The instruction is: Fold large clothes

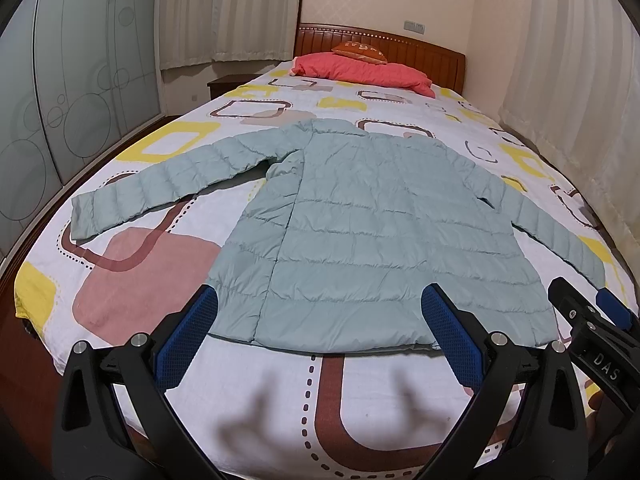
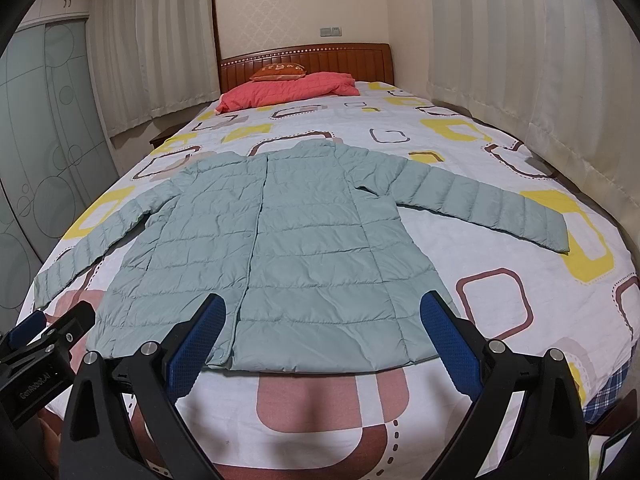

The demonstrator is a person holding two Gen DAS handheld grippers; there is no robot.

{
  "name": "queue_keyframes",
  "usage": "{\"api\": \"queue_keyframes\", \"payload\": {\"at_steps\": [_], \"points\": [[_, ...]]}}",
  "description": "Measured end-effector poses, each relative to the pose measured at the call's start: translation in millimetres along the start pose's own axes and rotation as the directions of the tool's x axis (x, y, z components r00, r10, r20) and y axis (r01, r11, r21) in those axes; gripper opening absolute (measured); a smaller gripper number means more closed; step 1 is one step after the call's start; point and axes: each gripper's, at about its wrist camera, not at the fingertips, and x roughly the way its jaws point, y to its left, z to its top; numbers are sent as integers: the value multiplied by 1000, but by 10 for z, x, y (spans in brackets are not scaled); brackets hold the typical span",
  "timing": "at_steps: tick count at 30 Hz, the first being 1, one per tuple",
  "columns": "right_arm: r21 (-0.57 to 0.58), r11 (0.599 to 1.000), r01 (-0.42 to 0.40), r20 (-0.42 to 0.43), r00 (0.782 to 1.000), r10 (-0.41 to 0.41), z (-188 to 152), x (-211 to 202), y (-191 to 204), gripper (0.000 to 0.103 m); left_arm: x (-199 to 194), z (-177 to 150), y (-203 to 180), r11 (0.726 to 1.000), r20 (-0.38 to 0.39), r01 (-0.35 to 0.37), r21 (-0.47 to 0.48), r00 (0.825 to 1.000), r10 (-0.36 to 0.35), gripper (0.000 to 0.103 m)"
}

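A pale green quilted puffer jacket lies flat on the bed, front up, collar toward the headboard, both sleeves spread out to the sides. It also shows in the right wrist view. My left gripper is open and empty, held above the jacket's hem near the foot of the bed. My right gripper is open and empty, also above the hem, to the right of the left one. The right gripper shows at the right edge of the left wrist view, and the left gripper at the left edge of the right wrist view.
The bed has a white sheet with yellow, brown and pink squares. A red quilt and an orange cushion lie by the wooden headboard. Curtains hang on the right, glass wardrobe doors stand on the left.
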Motion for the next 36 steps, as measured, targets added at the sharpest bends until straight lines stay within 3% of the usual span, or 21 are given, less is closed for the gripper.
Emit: {"api": "queue_keyframes", "payload": {"at_steps": [36], "points": [[-3, 1000, 0, 4, 1000, 0, 6, -23, 12, 97, -9, 2, 9, 1000, -1, 1, 1, 1000, -1, 101]]}}
